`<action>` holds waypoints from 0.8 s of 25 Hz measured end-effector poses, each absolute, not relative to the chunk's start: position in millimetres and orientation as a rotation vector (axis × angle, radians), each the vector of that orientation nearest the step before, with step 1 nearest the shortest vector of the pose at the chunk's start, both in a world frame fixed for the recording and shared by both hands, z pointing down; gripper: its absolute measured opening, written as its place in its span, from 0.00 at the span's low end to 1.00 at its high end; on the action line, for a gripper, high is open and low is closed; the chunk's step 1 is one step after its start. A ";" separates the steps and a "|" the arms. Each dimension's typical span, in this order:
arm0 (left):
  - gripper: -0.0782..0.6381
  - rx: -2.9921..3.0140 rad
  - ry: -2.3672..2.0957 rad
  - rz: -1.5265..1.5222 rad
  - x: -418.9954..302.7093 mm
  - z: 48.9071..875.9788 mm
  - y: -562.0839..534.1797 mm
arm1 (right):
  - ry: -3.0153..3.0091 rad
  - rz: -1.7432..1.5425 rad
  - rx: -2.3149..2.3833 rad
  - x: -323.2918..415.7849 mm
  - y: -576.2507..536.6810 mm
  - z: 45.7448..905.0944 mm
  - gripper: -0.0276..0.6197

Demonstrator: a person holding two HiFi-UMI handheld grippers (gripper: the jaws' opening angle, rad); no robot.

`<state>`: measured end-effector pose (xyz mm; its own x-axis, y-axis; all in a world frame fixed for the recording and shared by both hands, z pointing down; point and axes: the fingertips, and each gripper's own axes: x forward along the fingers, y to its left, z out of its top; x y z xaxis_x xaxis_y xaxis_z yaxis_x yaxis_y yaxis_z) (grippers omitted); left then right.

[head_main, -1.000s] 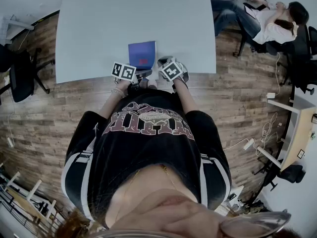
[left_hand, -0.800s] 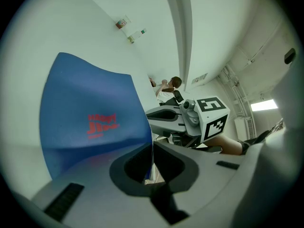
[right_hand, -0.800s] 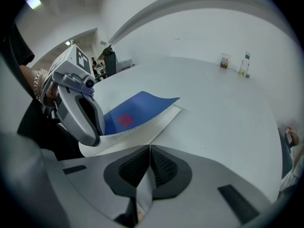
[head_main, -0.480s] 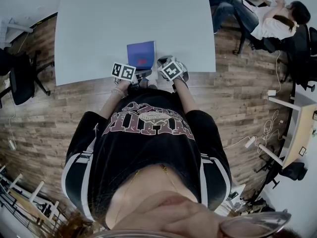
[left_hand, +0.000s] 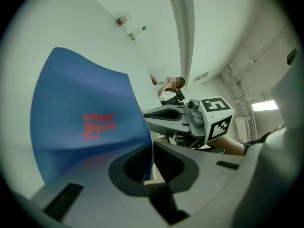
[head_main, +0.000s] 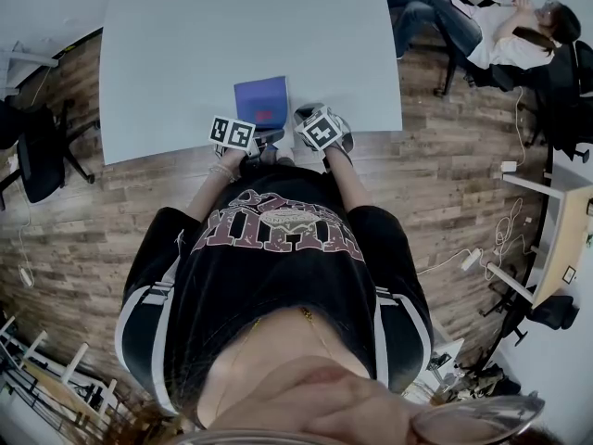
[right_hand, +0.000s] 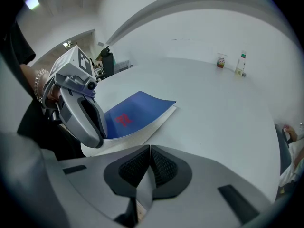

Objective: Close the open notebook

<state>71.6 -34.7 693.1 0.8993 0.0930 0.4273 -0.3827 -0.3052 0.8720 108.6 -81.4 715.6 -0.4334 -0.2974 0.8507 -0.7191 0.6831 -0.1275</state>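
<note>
A person stands at the near edge of a pale grey table (head_main: pixel 185 44), holding a two-jaw gripper in each hand. The notebook (head_main: pixel 262 100) lies on the table just inside that near edge, roughly at the middle of the edge. Its blue cover (left_hand: pixel 85 103), printed with red lettering (left_hand: pixel 98 125), curves up off the white pages and is not flat against them. The left gripper (left_hand: pixel 151 158) has its jaws nearly together, pinching the free edge of the blue cover just above the table's near edge. The right gripper (right_hand: pixel 149 163) sits just beside it at the same edge, angled down at the table. Its jaws are pressed together on a thin pale sheet (right_hand: pixel 143 194), which looks like a notebook page, though that is not certain. A small bottle (right_hand: pixel 242 63) stands at the table's far side. Beyond the table's far right corner, another person (head_main: pixel 505 35) sits on a chair on the wooden floor (head_main: pixel 445 174).
</note>
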 end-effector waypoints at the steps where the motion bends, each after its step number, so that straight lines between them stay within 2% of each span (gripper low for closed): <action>1: 0.19 1.824 -0.215 0.479 71.9 693.3 -34.6 | -2.021 0.614 0.782 108.8 -80.3 715.6 0.07; 20: 0.22 1.791 -0.216 0.539 82.5 704.7 -32.3 | -1.988 0.656 0.850 130.5 -69.2 717.2 0.07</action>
<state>82.5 -32.3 704.7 0.8757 0.1294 0.4651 -0.4153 -0.2895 0.8624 130.5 -69.2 717.2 -0.4044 -0.3174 0.8577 -0.7656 0.6305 -0.1277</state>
